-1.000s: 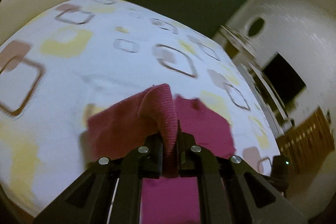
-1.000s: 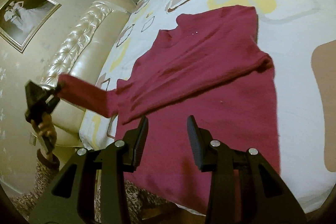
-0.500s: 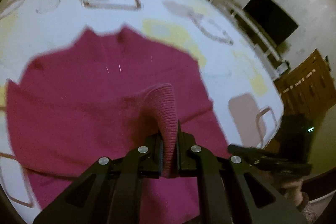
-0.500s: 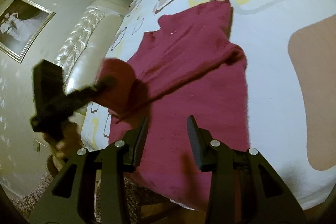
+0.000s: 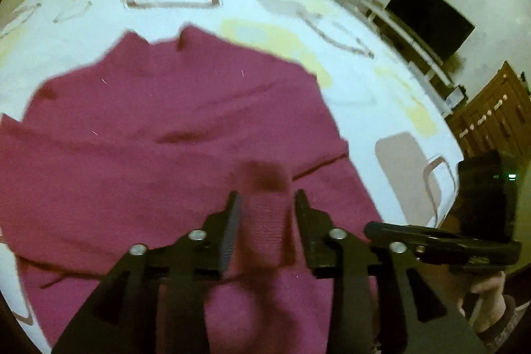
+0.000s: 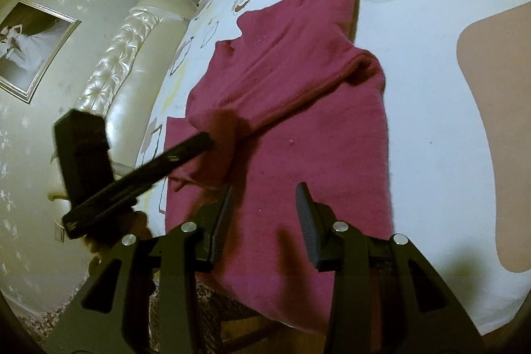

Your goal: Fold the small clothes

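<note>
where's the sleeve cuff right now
In the left wrist view the sleeve cuff sits between the left gripper's just-opened jaws, over the maroon sweater's body.

The bed surface [image 6: 431, 95] to the right of the magenta sweater [image 6: 298, 128] lies bare and offers unobstructed passage. On the sweater's left side the left gripper [image 6: 212, 138] occupies the space above the folded sleeve cuff [image 5: 262, 214]. Beyond the left bed edge, the padded headboard [image 6: 109, 75] bounds the way.
</note>
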Demonstrator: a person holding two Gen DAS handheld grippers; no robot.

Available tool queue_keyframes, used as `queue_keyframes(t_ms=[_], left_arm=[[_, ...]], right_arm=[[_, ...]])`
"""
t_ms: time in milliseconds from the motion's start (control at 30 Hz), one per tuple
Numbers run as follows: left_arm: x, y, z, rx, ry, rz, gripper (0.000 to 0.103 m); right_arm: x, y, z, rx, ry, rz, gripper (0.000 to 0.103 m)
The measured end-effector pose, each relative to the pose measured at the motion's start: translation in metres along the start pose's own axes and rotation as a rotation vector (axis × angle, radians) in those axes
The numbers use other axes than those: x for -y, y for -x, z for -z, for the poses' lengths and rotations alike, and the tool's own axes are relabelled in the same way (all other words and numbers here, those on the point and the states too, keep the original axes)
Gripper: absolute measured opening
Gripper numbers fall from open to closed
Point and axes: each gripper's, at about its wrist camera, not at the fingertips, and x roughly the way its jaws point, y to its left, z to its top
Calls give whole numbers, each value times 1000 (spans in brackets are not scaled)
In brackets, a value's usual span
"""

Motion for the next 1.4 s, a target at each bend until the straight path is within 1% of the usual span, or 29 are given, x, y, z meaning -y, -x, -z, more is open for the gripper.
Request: queue_keyframes(t_ms=[67,100,167,233,300,433,600,667,733,767,800,867,900,1067,1167,1233,1400], left_arm=[[-3,17,0,45,-22,-14,50],[-4,21,0,63,-27,-30,52],[-16,35,5,97,-33,-72,54],[-30,40,12,109,-28,-107,54],[-53,44,22,100,2,-141,54],[-94,43,42,72,91,-165,54],[-121,41,55,62,149,-194,54],[-128,39,57,62,171,-200,54],[-132,39,58,63,180,-198,54],[-134,38,58,63,180,-200,54],[-136,38,59,63,179,-203,54],[-138,37,59,64,180,-210,54],[-140,37,59,65,183,-212,54],[-145,37,57,77,212,-210,54],[-145,36,57,77,211,-217,54],[-146,35,58,79,213,-223,54],[-147,33,58,79,216,-232,54]], right_arm=[[-5,-4,-3,0,-2,-17,47],[-8,-7,-5,1,1,-29,48],[-16,-13,-9,-3,12,-32,48],[-23,-19,-13,0,24,-18,48],[-25,-22,-15,6,15,13,48],[-13,-27,-16,17,-63,61,48],[-6,-44,-19,11,-97,88,48],[-5,-54,-20,-2,-112,79,48],[-6,-62,-21,-13,-116,70,42],[-7,-65,-21,-14,-112,74,33],[-9,-68,-23,-19,-103,79,20],[-14,-70,-25,-25,-88,78,8],[-19,-68,-28,-14,-64,84,5],[-42,-42,-41,82,38,86,4],[-43,-28,-47,118,80,123,4],[-32,-21,-48,133,74,159,4],[11,-18,-45,136,-10,206,4]])
